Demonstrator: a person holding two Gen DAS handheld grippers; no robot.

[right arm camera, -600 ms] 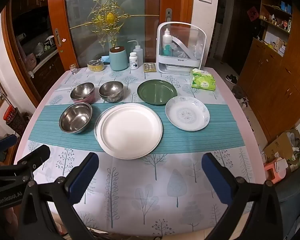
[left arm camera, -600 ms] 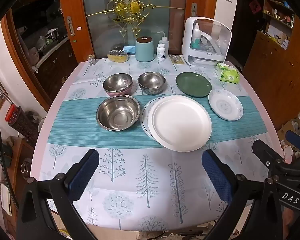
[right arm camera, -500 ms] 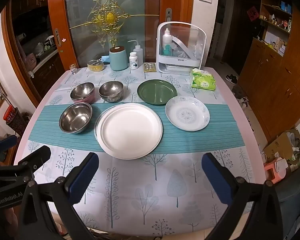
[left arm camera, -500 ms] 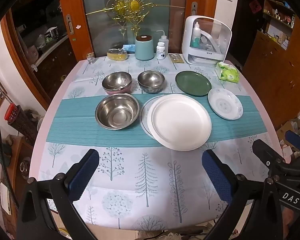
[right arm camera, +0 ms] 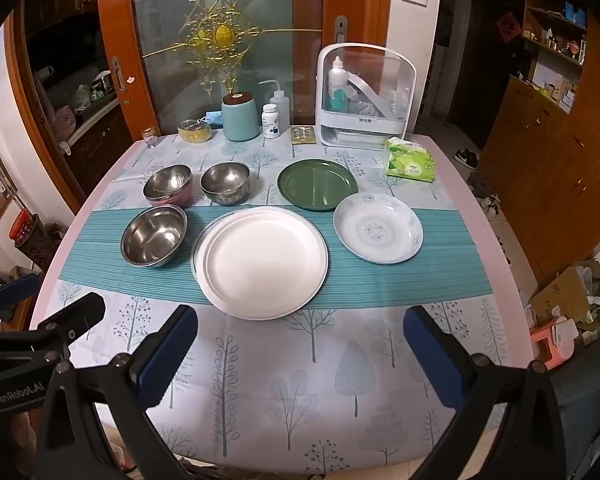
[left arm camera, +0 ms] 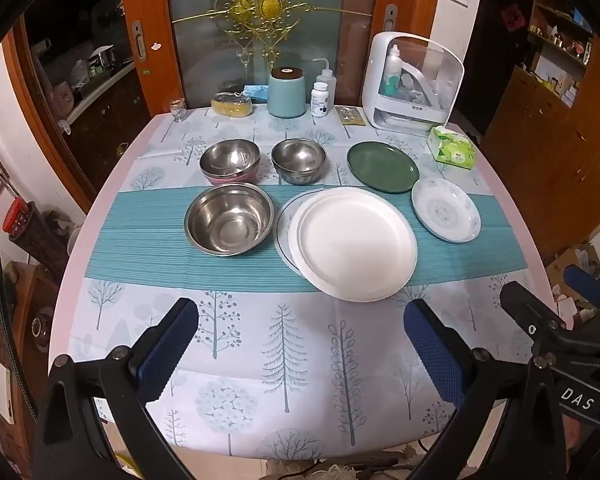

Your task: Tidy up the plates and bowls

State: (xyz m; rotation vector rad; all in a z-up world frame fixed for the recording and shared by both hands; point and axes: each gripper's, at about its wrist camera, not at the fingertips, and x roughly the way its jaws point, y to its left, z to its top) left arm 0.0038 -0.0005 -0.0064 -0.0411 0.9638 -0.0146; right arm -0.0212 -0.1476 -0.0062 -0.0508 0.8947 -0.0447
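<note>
A large white plate (left arm camera: 354, 242) (right arm camera: 262, 260) lies stacked on another plate mid-table. A large steel bowl (left arm camera: 229, 224) (right arm camera: 154, 235) sits to its left. Behind are a steel bowl nested in a pink one (left arm camera: 230, 161) (right arm camera: 168, 184) and a lone steel bowl (left arm camera: 299, 159) (right arm camera: 225, 182). A green plate (left arm camera: 382, 166) (right arm camera: 317, 184) and a patterned white dish (left arm camera: 446, 209) (right arm camera: 378, 227) lie to the right. My left gripper (left arm camera: 300, 344) and right gripper (right arm camera: 300, 344) are both open and empty, held above the near table edge.
Along the back of the table (right arm camera: 340, 380) stand a small jar (right arm camera: 149, 137), a yellow packet (right arm camera: 195, 131), a teal canister (right arm camera: 240, 117), bottles (right arm camera: 271, 121), a white storage case (right arm camera: 365, 96) and a green tissue pack (right arm camera: 410, 159). A wooden cabinet (right arm camera: 560, 148) stands at right.
The left wrist view has shifted slightly; the table sits a little lower and nearer. Nothing on the table has moved.
</note>
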